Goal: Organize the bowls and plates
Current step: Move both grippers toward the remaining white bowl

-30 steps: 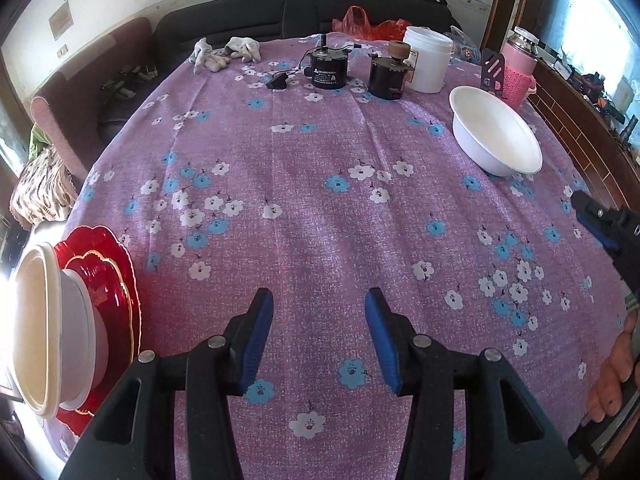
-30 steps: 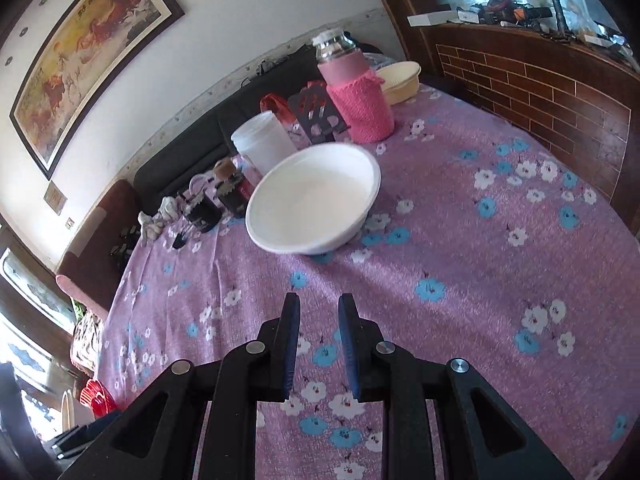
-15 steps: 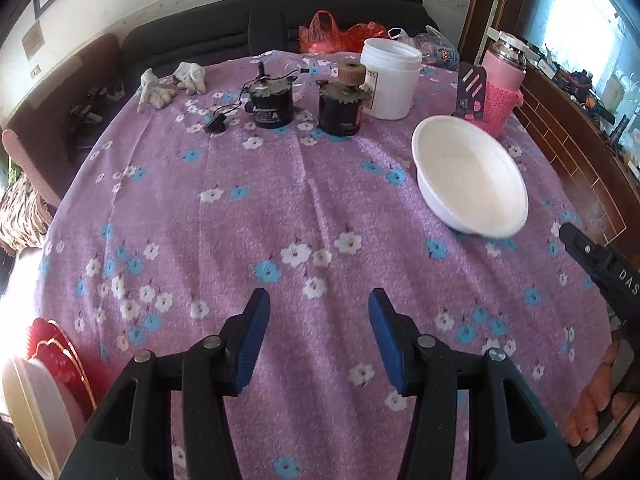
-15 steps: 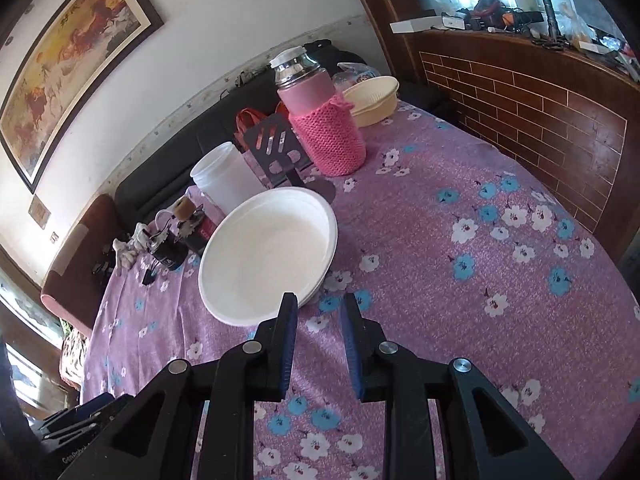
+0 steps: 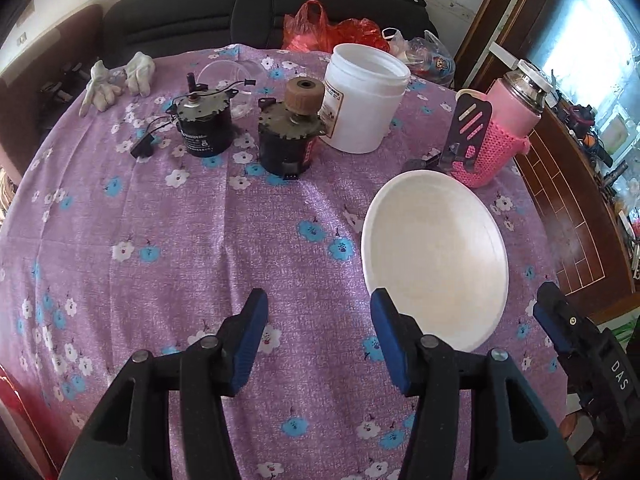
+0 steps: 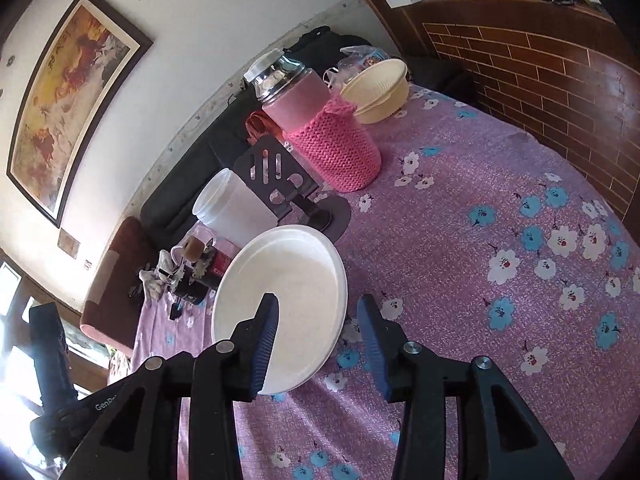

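Note:
A white bowl (image 5: 434,258) sits on the purple flowered tablecloth (image 5: 200,240), right of centre in the left wrist view, and in the right wrist view (image 6: 292,292). My left gripper (image 5: 318,334) is open and empty, just left of the bowl's near rim. My right gripper (image 6: 316,338) is open, its jaws on either side of the bowl's near right rim, not closed on it. It also shows at the right edge of the left wrist view (image 5: 560,328). A cream bowl (image 6: 378,90) stands at the table's far side.
Behind the bowl stand a pink knitted flask (image 5: 504,128), a dark phone stand (image 5: 466,132), a white plastic tub (image 5: 362,96) and two black motors (image 5: 204,124). White gloves (image 5: 116,80) lie far left. A red plate edge (image 5: 8,408) shows bottom left.
Both grippers moved forward toward the white bowl. The right gripper opened from nearly shut and now straddles the bowl's rim. The red plate stack slid out of the left view.

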A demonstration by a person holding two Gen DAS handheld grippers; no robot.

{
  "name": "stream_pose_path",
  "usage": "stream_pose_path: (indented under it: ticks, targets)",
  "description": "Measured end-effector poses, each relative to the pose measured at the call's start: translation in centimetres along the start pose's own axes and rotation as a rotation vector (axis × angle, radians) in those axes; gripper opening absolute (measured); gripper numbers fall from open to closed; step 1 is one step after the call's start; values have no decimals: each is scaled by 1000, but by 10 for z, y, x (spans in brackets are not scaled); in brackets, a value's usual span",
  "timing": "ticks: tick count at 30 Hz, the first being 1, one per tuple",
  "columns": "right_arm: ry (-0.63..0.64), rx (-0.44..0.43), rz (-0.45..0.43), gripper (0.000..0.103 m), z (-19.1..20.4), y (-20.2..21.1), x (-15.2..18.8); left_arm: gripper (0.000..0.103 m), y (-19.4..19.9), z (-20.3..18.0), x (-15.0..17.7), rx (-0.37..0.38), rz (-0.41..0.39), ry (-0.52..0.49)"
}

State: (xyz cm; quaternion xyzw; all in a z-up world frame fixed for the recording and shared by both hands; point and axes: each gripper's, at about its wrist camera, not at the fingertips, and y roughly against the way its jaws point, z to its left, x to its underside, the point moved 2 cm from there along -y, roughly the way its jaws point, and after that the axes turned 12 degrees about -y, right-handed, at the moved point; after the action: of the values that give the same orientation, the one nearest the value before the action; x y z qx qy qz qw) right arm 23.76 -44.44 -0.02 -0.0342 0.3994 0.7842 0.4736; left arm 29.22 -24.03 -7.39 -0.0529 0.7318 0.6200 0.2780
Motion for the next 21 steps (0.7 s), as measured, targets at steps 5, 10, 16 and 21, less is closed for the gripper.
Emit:
stream_pose_path:
  ticks: [5,10,16,21]
  targets:
    - [-14,20,19,51,0,-14,-8,57,-9,-1,-5,47,2,18]
    - [-4,39,34,51,-1,-25,-6,57,-20,-2,-9,84,6,14]
    - [-25,30,47,51,-9,-40,1,57,-26,-3,-14,94,-13,5]
    - [-39,26,55,51,-13,-50,6,57,-38,0,-16,162,-33,33]
